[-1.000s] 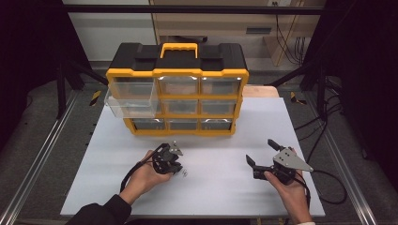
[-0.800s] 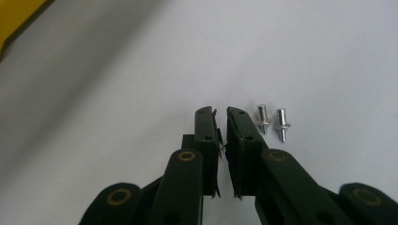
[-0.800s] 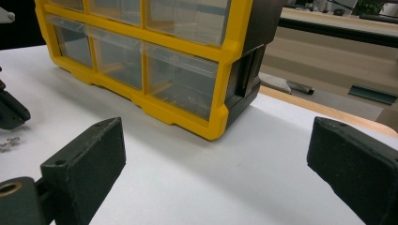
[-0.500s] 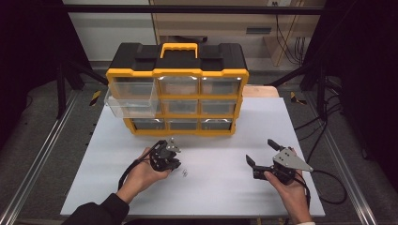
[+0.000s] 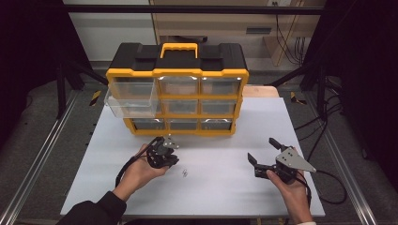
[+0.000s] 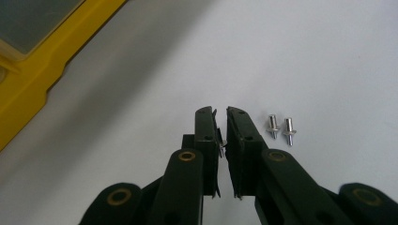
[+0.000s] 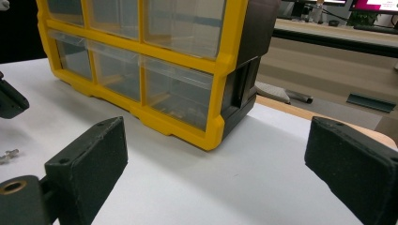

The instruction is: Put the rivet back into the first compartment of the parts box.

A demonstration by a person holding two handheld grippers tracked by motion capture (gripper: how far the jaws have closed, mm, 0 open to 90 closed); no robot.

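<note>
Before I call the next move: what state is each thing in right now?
Left gripper: jaws shut on a small metal part.
Right gripper: jaws wide open, nothing between them.
Two loose rivets: lying on the table, beside the left jaws.
Organizer box: upright, upper-left drawer pulled out, other drawers in.

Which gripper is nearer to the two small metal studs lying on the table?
Left. The left gripper sits just beside the studs; the right gripper is far across the table.
</note>
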